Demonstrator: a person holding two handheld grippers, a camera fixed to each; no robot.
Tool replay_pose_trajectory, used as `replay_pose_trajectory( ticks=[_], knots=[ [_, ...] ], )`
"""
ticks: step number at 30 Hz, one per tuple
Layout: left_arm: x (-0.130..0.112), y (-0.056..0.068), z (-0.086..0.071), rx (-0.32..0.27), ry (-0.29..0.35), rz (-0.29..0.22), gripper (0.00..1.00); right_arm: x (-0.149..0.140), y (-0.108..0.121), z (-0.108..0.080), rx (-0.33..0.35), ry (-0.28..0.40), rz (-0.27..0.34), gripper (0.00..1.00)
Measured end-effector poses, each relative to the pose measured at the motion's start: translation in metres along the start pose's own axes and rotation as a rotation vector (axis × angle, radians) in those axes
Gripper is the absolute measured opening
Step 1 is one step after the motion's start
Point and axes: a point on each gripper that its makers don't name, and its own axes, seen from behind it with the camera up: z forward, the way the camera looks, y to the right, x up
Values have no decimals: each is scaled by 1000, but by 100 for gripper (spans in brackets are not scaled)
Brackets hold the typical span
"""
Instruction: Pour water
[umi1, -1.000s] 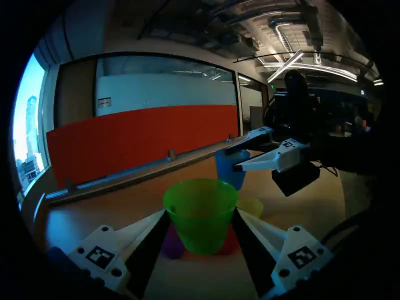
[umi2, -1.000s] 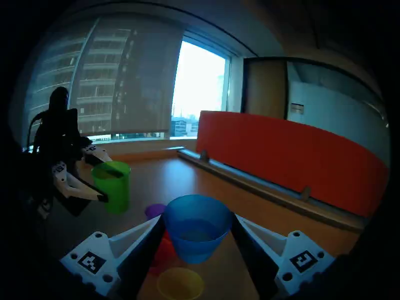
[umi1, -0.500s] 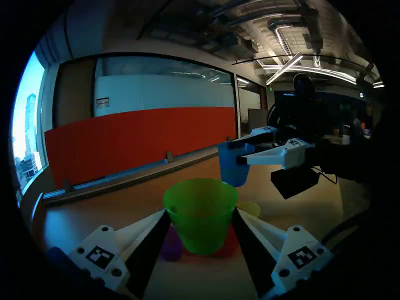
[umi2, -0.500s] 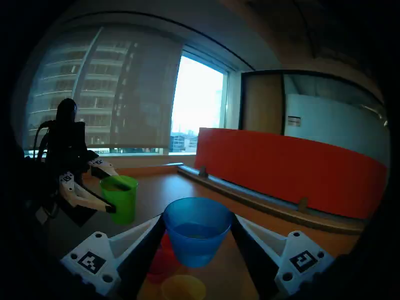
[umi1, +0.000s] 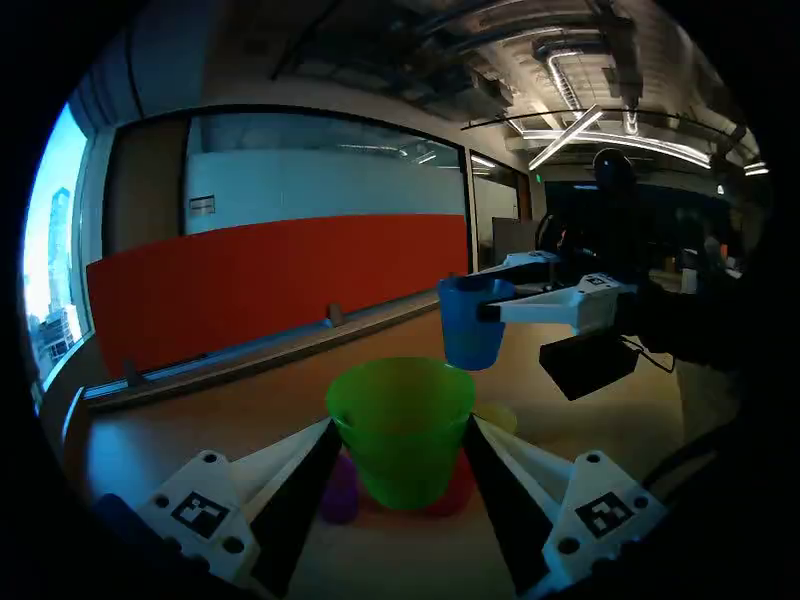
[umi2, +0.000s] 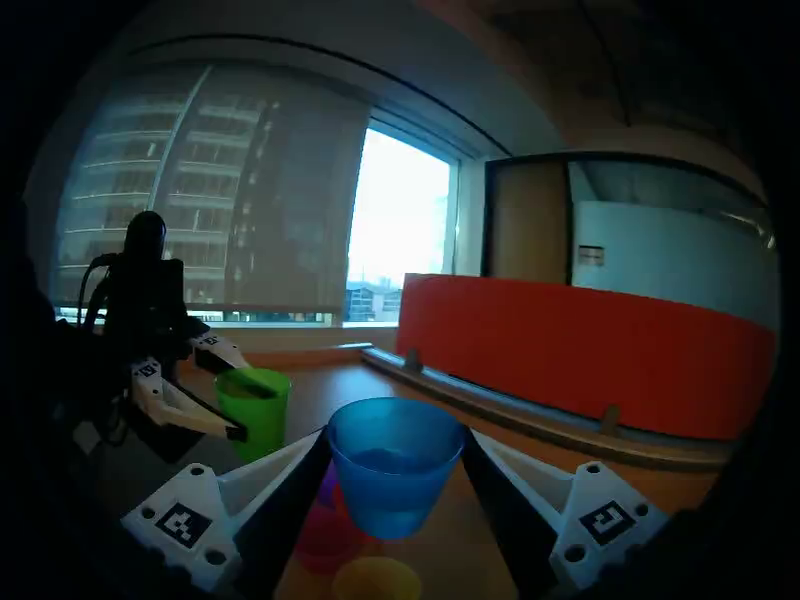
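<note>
In the left gripper view my left gripper is shut on a green cup, held upright above the wooden table. Past it, up and to the right, the blue cup hangs in the right gripper's white fingers. In the right gripper view my right gripper is shut on that blue cup, upright, with water low inside. The green cup shows at left, held by the left gripper's fingers.
Purple, red and yellow cups stand on the table under the held ones; a yellow cup and a red cup also sit below the blue cup. A red partition runs along the table's far edge.
The right gripper has lifted the blue cup higher and brought it nearer the green cup. The left gripper has stayed almost still with its green cup.
</note>
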Motion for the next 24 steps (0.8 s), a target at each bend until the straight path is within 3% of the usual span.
replay_pose_trajectory(
  ticks=[11, 24],
  knots=[
    [0, 2, 2, -4, 1, 5, 83, 5, 2, -2, -6, 28, 11, 93],
    [-2, 4, 4, -12, 1, 0, 83, 7, 1, -1, 0, 14, -9, 92]
  ],
)
